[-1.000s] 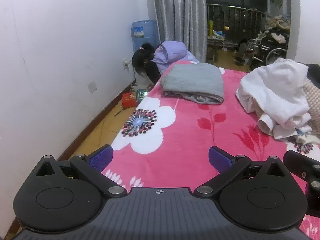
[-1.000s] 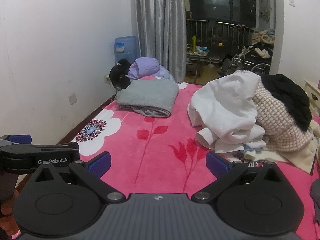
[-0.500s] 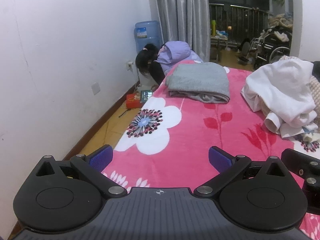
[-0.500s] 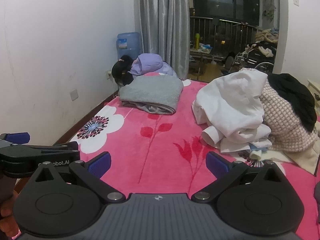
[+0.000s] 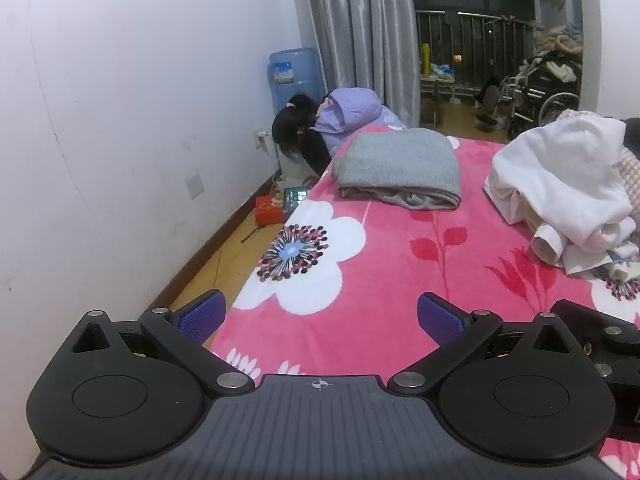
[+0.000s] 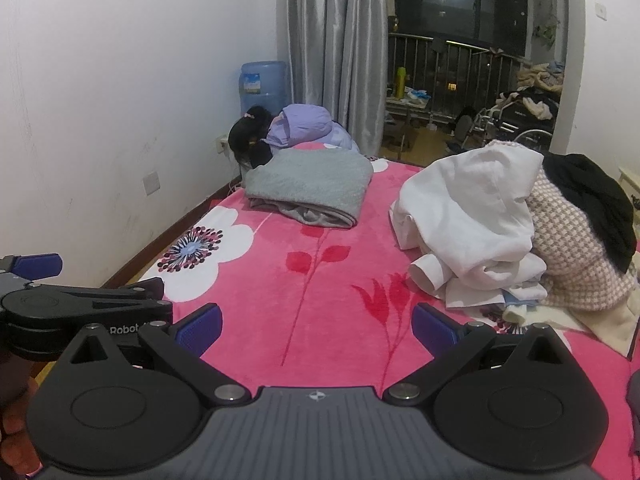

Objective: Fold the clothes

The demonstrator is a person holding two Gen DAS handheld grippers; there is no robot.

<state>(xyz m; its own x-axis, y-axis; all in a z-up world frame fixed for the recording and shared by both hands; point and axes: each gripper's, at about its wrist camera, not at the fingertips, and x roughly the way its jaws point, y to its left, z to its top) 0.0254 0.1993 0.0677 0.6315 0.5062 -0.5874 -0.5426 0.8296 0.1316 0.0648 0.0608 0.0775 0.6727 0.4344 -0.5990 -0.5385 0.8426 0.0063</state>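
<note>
A heap of unfolded clothes lies on the right of the pink flowered bed [image 6: 320, 280]: a white garment [image 6: 472, 216] [image 5: 560, 184] on top, a checked cream knit [image 6: 572, 248] and a black piece [image 6: 592, 196] behind it. A folded grey garment [image 6: 312, 188] [image 5: 400, 168] rests at the far left of the bed. My left gripper [image 5: 320, 316] hovers open over the bed's near left edge, holding nothing. My right gripper [image 6: 316, 326] is open and empty too, above the near middle of the bed, short of the white garment. The left gripper's side [image 6: 80, 304] shows at the right view's left edge.
A person in a lilac jacket [image 5: 348, 114] crouches on the floor beyond the bed's far left corner, beside a blue water jug [image 5: 292, 76]. A white wall [image 5: 120, 120] runs along the left. A red box [image 5: 268, 210] lies on the floor strip. Wheelchairs [image 5: 544, 96] stand behind the curtain [image 5: 360, 32].
Both grippers have risen and moved slightly forward over the bed, so the clothes sit lower in both views. Their jaws stay open and the clothes have not moved.
</note>
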